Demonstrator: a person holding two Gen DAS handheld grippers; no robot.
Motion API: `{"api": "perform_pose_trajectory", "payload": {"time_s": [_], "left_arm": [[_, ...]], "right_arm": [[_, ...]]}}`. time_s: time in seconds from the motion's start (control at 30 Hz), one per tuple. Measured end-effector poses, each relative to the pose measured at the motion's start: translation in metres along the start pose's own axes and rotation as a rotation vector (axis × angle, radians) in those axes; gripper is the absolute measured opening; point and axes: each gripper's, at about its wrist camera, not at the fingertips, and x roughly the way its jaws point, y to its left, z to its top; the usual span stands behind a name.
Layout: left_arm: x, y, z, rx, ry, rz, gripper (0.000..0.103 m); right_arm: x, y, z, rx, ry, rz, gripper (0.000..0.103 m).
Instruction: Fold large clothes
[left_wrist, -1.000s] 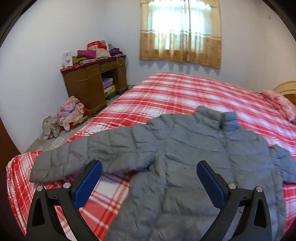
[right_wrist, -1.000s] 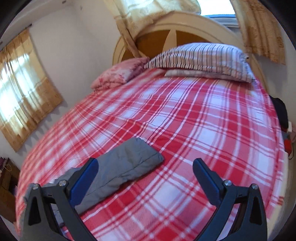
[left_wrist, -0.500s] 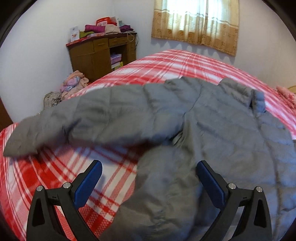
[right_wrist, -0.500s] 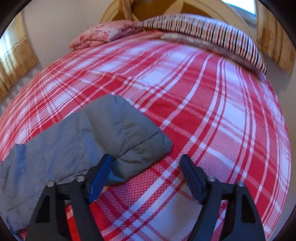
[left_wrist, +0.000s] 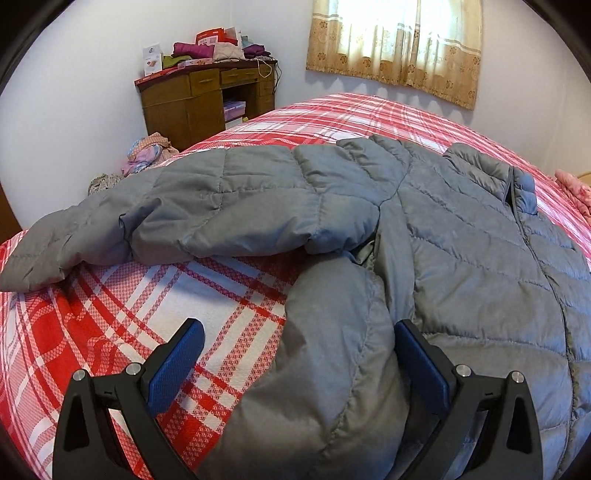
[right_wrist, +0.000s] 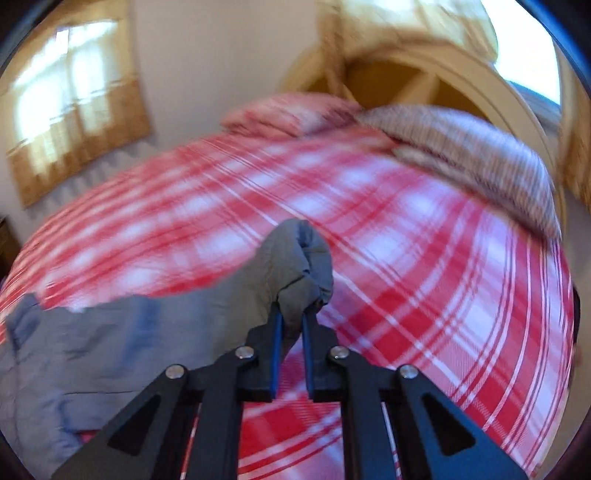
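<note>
Jacket (left_wrist: 461, 258): grey quilted puffer, spread front-up on red-and-white plaid bed (left_wrist: 122, 306), zip and collar toward window curtain (left_wrist: 399, 44) side. Near sleeve (left_wrist: 177, 214) stretched out flat across bed, cuff at bed edge, pointing away from jacket body toward wooden desk (left_wrist: 207, 103) side. Hem corner rumpled, bunched up between the fingers of left gripper (left_wrist: 299, 365). Left gripper: spread wide, blue pads on either side of that hem fold, right-hand pad touching or just beside fabric, left-hand pad over bare bedspread; nothing pinched. Right gripper (right_wrist: 291, 325): clamped down on far sleeve cuff (right_wrist: 299, 266), fabric puckered and sticking up out of the pads, lifted off bed; rest of sleeve trailing back toward jacket body (right_wrist: 74, 354). Right-wrist view heavily motion-blurred. Beyond jacket on that side: pink pillow (right_wrist: 284, 114) and striped pillow (right_wrist: 469, 147) against arched wooden headboard (right_wrist: 424, 81). Beyond jacket on desk side: folded clothes and boxes stacked on desk top (left_wrist: 210, 51), heap of clothes on floor (left_wrist: 147, 151) beside desk.
</note>
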Motion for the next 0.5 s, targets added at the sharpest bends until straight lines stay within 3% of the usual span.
{"api": "perform_pose_trajectory", "payload": {"time_s": [0.23, 0.4, 0.5], "left_arm": [[-0.001, 0.001, -0.002, -0.005, -0.009, -0.012, 0.102], [-0.003, 0.003, -0.003, -0.01, -0.016, -0.023, 0.102], [-0.006, 0.007, -0.006, -0.011, -0.023, -0.033, 0.102]], "right_arm": [[-0.086, 0.125, 0.01, -0.169, -0.119, 0.252, 0.013], [-0.113, 0.23, -0.023, -0.284, -0.09, 0.47, 0.012], [-0.109, 0.276, -0.045, -0.308, -0.05, 0.556, 0.012]]}}
